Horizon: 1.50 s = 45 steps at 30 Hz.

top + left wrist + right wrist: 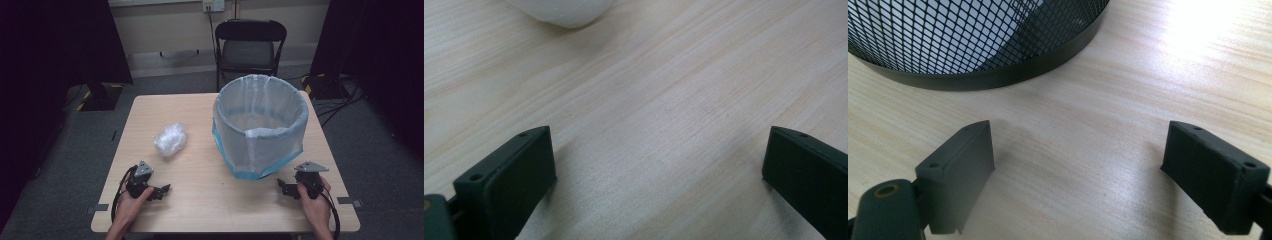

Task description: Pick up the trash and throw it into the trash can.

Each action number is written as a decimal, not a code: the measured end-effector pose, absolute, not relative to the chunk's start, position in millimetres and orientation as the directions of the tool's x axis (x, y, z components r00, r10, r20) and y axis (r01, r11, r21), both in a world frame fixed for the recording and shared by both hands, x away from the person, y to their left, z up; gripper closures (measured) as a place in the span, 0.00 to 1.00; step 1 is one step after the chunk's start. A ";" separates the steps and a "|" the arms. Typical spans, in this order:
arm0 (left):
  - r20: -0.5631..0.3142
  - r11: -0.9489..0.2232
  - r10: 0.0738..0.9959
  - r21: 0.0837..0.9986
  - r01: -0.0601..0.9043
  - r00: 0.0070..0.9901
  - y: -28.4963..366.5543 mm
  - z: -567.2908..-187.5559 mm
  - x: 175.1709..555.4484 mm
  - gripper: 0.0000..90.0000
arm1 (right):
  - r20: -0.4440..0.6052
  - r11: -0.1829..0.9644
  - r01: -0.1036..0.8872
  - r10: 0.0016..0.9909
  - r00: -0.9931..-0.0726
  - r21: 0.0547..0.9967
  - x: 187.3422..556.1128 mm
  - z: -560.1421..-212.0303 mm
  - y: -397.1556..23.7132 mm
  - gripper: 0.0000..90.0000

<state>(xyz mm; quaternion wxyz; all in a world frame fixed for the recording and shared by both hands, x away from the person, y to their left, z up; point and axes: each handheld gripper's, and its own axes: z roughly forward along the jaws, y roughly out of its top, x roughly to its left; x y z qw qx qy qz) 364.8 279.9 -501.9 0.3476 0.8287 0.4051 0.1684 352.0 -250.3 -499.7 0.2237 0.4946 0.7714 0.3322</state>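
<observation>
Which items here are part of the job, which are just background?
In play:
crumpled plastic bag
mesh bin with liner
left hand-held gripper, open
right hand-held gripper, open

Background:
folding chair
wall socket
floor cables

On the table (pixel 200 200) the bin (pixel 260 125) stands right of centre, toward the far edge, with a bag (pixel 272 132) lining it. Left of it, apart, lies what seems a crumpled bag (pixel 170 139). Behind the table stands a chair (pixel 250 47).
</observation>
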 end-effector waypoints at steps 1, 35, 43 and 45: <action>-0.002 -0.432 0.788 0.711 0.555 0.616 280.2 -501.8 364.8 0.00 | -0.016 0.291 0.615 0.911 -0.412 0.733 352.0 -499.7 -250.3 0.14; -0.097 -0.262 0.840 0.789 0.555 0.535 290.3 -442.7 449.2 0.19 | -0.017 0.290 0.614 0.912 -0.410 0.734 352.1 -499.7 -250.2 0.14; -0.103 -0.277 0.827 0.781 0.560 0.553 280.5 -459.0 476.0 0.21 | -0.017 0.290 0.614 0.912 -0.410 0.734 352.1 -499.7 -250.2 0.14; -0.106 -0.288 0.830 0.760 0.583 0.548 277.7 -467.1 480.8 0.21 | -0.017 0.291 0.614 0.911 -0.411 0.734 352.1 -499.7 -250.2 0.14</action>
